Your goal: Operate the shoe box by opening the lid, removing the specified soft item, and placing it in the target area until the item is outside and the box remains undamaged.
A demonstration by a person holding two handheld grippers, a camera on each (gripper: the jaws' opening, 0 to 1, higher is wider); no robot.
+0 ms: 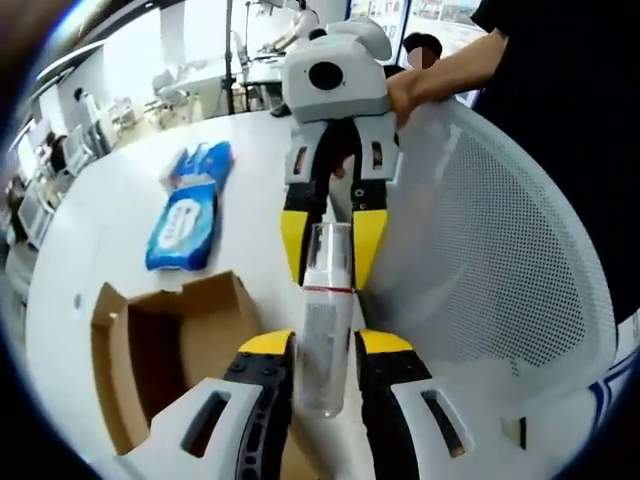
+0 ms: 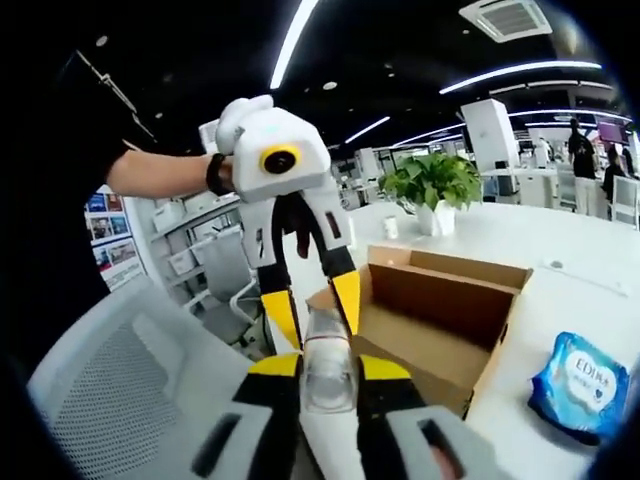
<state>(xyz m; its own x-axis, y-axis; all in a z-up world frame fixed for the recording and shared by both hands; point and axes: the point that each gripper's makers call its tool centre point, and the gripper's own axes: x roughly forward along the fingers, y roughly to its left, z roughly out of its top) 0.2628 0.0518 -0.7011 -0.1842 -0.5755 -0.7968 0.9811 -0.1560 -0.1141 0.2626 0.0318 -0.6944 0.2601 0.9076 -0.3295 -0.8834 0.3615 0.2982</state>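
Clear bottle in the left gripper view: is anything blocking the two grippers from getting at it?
Nothing visible does. The left gripper has its fingers closed on the near end of the clear bottle, and the right gripper clasps the far end. The open cardboard box and blue wipes pack lie off to the side.

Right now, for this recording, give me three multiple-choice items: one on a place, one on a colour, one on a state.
1. Where is the clear plastic bottle?
A. Inside the box
B. Between both grippers
C. On the blue pack

2. What colour are the tips of the left gripper and the right gripper?
A. Yellow
B. Red
C. Green

3. What state is the brown cardboard box in?
A. Taped shut
B. Crushed flat
C. Open

Answers: 1 B, each gripper clamps one end of it; 2 A, the jaw tips are yellow in both views; 3 C, its flaps stand up and the inside shows.
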